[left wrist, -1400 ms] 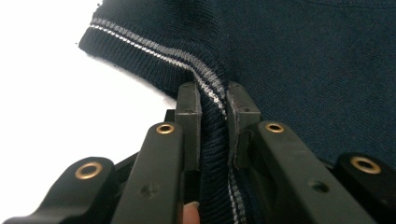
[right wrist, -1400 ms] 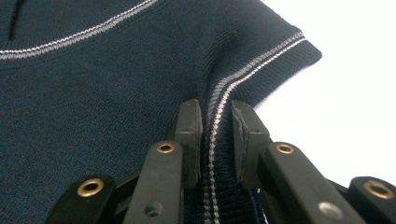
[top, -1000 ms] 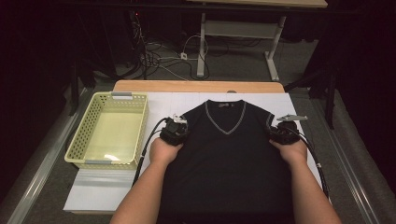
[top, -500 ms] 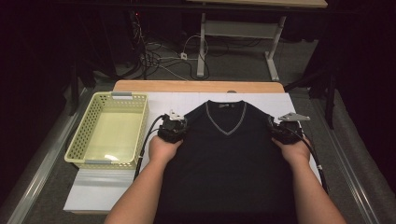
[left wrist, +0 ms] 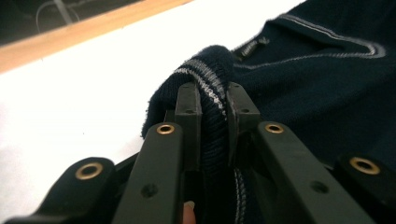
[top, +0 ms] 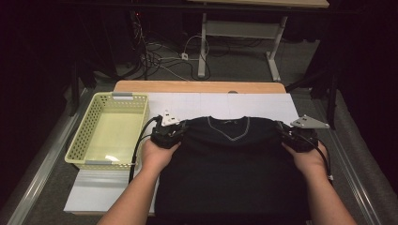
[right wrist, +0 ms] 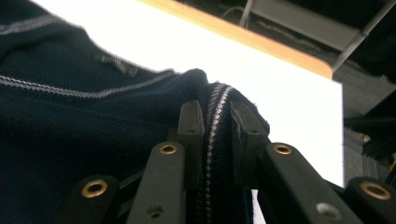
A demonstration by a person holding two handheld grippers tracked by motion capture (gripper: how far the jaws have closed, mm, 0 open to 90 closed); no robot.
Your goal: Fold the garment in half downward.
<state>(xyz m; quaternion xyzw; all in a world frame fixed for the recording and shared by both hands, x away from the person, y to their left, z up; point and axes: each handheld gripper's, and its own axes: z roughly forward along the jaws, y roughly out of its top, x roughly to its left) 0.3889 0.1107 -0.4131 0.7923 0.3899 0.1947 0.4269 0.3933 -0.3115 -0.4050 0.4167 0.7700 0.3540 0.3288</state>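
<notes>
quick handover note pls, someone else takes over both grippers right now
Left hand-held gripper: shut on the striped shoulder edge of the dark V-neck sweater.
Right hand-held gripper: shut on the opposite shoulder edge.
Sweater: front up on the white table cover, shoulders pinched and raised off it, body trailing toward the person.
Yellow basket: at the left, nothing in it.
Done: both shoulders gripped.
Left: probably fold the sweater and put it in the basket.

Neck label inside sweater (left wrist: pixel 250 46) collar, lettering too blurred to read

Dark navy V-neck sweater (top: pixel 230 164) – grey-striped trim, shoulders bunched, lifted – on white tabletop
</notes>
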